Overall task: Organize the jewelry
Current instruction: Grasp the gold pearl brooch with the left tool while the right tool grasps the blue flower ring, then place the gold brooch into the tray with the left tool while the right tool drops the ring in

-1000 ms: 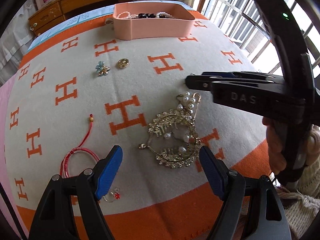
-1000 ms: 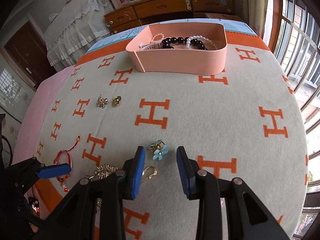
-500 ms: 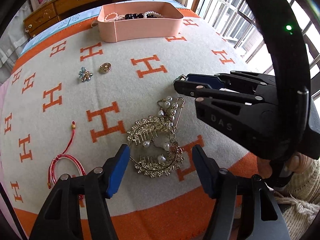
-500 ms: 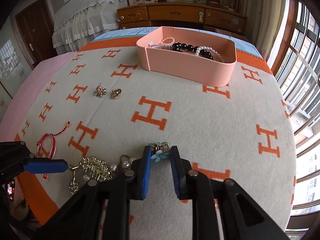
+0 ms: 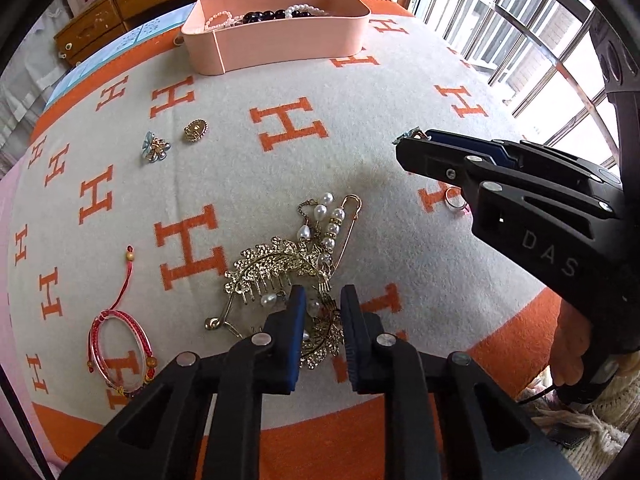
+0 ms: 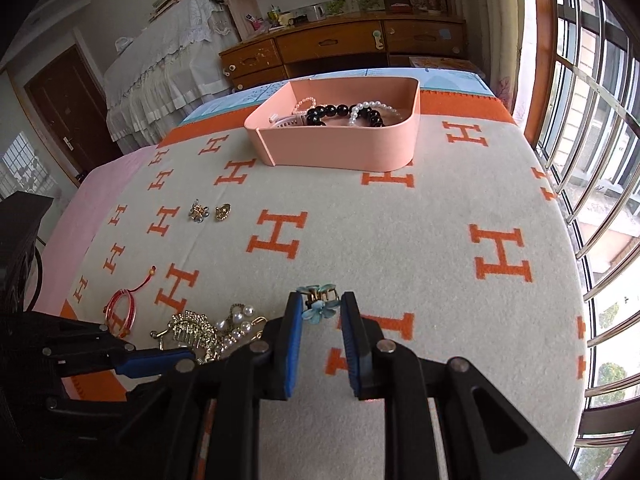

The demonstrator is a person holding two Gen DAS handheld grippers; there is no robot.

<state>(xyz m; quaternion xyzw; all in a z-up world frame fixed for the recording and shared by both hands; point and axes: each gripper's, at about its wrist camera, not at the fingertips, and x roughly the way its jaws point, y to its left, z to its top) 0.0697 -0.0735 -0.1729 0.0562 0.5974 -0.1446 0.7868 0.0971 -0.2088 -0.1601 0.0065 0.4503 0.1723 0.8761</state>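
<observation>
My left gripper [image 5: 323, 300] is shut on a gold hair comb [image 5: 276, 268] tangled with a pearl pin [image 5: 334, 228] on the blanket. My right gripper [image 6: 320, 312] is shut on a blue flower clip [image 6: 318, 308] and holds it above the blanket; it also shows in the left wrist view [image 5: 416, 140]. A pink box [image 6: 340, 148] with bead and pearl strands stands at the far side. A red cord bracelet [image 5: 120, 340], a blue flower brooch [image 5: 155, 148], a gold button brooch [image 5: 196, 130] and a ring [image 5: 454, 200] lie loose.
The orange and cream H-pattern blanket [image 6: 400, 248] covers the table. A window with bars is on the right. A wooden dresser [image 6: 340, 48] stands behind the table. The left gripper's body fills the lower left of the right wrist view [image 6: 80, 344].
My left gripper moved forward over the gold comb and closed on it. My right gripper closed on the blue flower clip and lifted it off the blanket.
</observation>
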